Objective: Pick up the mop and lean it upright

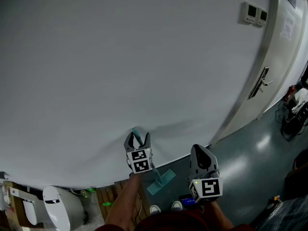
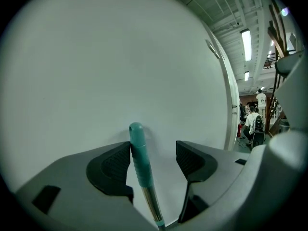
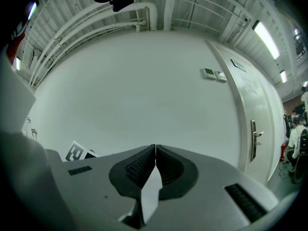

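Left gripper jaws spread; mop handle upright between them, its top against the wall. Right gripper pressed together, empty. Withdraw the left straight back without nudging the handle.

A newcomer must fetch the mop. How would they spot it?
Find the white wall left of the door. The mop leans upright against it, handle between the open left claw. Nothing nearby shares its teal grip, metal shaft and flat teal head.

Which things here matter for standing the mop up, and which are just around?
Job: mop, handle between the jaws of the open left gripper; wall it rests against.
Just around: door, wall panels, shut right gripper.
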### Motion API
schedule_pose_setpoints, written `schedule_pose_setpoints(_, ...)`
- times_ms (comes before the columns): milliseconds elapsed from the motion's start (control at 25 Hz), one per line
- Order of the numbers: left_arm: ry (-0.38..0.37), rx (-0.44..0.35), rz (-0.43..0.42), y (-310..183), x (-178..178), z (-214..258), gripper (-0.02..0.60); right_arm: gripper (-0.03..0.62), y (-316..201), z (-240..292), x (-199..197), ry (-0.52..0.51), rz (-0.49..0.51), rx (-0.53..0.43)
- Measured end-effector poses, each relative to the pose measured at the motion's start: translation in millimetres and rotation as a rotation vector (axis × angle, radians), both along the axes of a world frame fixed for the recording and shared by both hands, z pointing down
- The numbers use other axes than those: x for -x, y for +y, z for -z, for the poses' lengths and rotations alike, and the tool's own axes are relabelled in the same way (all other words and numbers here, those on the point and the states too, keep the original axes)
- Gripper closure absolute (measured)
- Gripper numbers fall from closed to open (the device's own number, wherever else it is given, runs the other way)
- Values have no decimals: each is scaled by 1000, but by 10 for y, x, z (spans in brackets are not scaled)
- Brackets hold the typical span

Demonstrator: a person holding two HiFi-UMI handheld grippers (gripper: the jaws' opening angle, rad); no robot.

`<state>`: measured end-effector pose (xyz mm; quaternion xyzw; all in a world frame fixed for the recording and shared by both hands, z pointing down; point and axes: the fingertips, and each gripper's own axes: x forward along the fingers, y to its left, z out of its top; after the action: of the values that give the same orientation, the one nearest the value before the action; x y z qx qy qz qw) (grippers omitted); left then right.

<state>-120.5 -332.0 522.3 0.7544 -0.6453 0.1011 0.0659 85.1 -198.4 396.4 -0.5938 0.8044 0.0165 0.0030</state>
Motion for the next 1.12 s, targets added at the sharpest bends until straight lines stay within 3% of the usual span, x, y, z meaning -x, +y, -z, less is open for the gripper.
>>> schedule_pose_setpoints(480,-52,-158,-24,54,-99,644,273,576,-7,-6,11,-5,11,-10)
schedule_pose_setpoints(1120,-43,-173,-48,187,-205,723,273,576,-27,15,-3,-9,15,-6)
